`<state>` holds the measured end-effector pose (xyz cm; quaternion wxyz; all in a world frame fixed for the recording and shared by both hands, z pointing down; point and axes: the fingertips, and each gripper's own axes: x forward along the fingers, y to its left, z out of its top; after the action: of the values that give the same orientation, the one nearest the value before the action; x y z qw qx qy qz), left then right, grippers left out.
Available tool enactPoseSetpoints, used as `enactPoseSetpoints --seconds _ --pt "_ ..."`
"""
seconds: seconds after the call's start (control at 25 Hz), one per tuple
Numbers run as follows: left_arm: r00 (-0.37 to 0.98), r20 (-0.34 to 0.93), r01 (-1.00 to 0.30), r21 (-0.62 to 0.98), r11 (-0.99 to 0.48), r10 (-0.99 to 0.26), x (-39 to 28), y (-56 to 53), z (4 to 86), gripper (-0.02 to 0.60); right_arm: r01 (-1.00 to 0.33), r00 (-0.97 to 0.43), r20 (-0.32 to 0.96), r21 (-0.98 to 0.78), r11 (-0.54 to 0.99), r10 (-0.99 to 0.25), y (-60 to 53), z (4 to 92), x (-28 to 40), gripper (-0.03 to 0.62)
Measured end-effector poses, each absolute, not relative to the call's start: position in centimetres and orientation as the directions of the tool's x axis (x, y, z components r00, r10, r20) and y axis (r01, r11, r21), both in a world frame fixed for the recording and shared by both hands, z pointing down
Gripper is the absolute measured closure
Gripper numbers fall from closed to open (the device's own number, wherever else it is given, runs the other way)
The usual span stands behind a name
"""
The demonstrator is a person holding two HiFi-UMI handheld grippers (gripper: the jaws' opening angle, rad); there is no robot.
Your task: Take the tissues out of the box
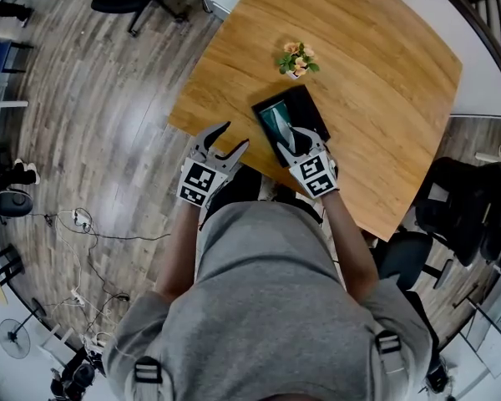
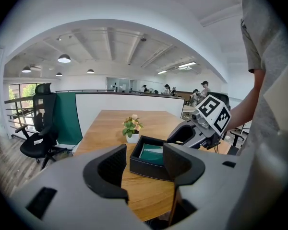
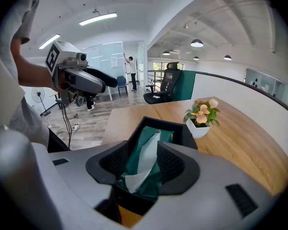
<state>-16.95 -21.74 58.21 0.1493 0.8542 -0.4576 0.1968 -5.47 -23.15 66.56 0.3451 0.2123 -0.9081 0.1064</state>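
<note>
A black open box (image 1: 307, 105) stands on the wooden table (image 1: 376, 65), with a green tissue pack (image 1: 275, 119) inside. My right gripper (image 1: 296, 136) reaches into the box's near end. In the right gripper view the right gripper (image 3: 143, 159) has its pads against the two sides of the green tissue pack (image 3: 134, 153), and a white tissue (image 3: 151, 140) sticks up between them. My left gripper (image 1: 236, 134) hangs open just off the table's near-left edge, with nothing in it. From the left gripper (image 2: 145, 152) I see the box (image 2: 146, 169) ahead and the pack (image 2: 153, 153) in it.
A small potted plant (image 1: 296, 59) stands just beyond the box, also plant (image 3: 201, 116). Office chairs (image 1: 468, 215) stand at the right, another chair (image 2: 41, 140) left of the table. Cables lie on the wooden floor (image 1: 83, 220).
</note>
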Motion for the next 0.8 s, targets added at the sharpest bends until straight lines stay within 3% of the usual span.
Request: enactPoseSetpoints --seconds 0.24,0.36,0.8 --pt "0.524 0.472 -0.826 0.080 -0.558 -0.709 -17.2 -23.3 58.3 0.328 -0.507 -0.625 0.707 -0.043 0.861 -0.332 -24.7 67.5 -5.2 0.382" --pt "0.538 0.475 -0.816 0.085 -0.572 -0.696 -17.2 -23.8 58.6 0.328 -0.508 -0.617 0.730 -0.084 0.857 -0.294 -24.5 68.5 -5.5 0.314" --pt "0.580 0.484 -0.782 0.106 -0.614 -0.655 -17.8 -25.3 59.5 0.328 -0.589 -0.467 0.833 -0.044 0.807 -0.295 -25.3 71.4 -6.4 0.303"
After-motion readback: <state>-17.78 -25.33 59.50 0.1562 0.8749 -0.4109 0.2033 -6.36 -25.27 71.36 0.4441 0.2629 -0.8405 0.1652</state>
